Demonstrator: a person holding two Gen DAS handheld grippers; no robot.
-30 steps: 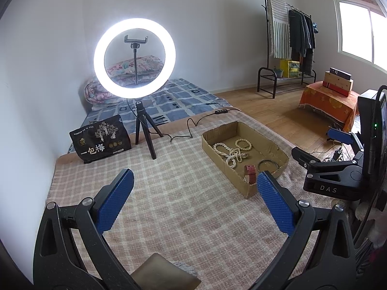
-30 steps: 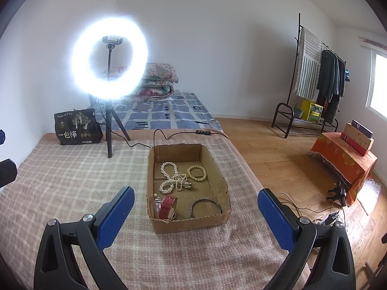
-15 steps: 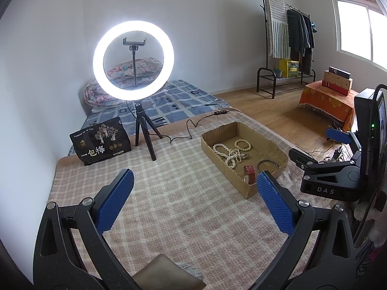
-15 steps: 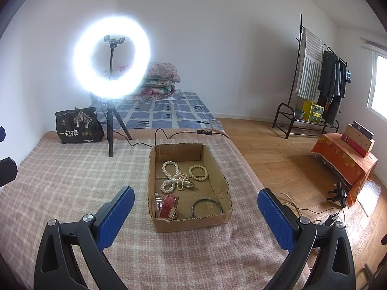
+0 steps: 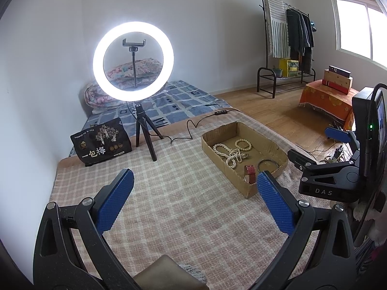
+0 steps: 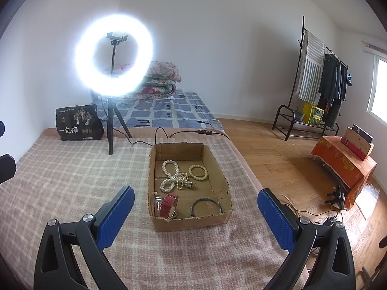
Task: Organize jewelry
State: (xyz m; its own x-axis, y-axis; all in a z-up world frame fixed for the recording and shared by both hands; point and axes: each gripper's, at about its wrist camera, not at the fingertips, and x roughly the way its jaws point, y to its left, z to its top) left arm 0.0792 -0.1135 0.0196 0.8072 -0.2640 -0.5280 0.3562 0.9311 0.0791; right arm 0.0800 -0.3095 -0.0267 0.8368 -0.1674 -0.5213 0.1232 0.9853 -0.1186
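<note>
A shallow cardboard box (image 6: 225,181) lies on the checked blanket; it also shows in the left wrist view (image 5: 212,145). In it lie a long pearl necklace (image 6: 174,176), a cream bead bracelet (image 6: 198,172), a red-strap watch (image 6: 168,205), a dark bangle (image 6: 206,206) and a small clear item (image 6: 157,199). My right gripper (image 6: 195,206) is open and empty, held above the blanket just before the box's near end. My left gripper (image 5: 192,189) is open and empty, to the left of the box. The right gripper's body (image 5: 333,178) shows in the left wrist view.
A lit ring light on a small tripod (image 6: 113,55) stands behind the box, its cable (image 6: 169,134) running along the blanket's far edge. A black snack bag (image 6: 78,123) sits at the back left. The blanket's right edge (image 6: 251,176) drops to the wooden floor.
Both views have drifted slightly; the box sits a little lower in the right wrist view. Both grippers stay open and empty.
</note>
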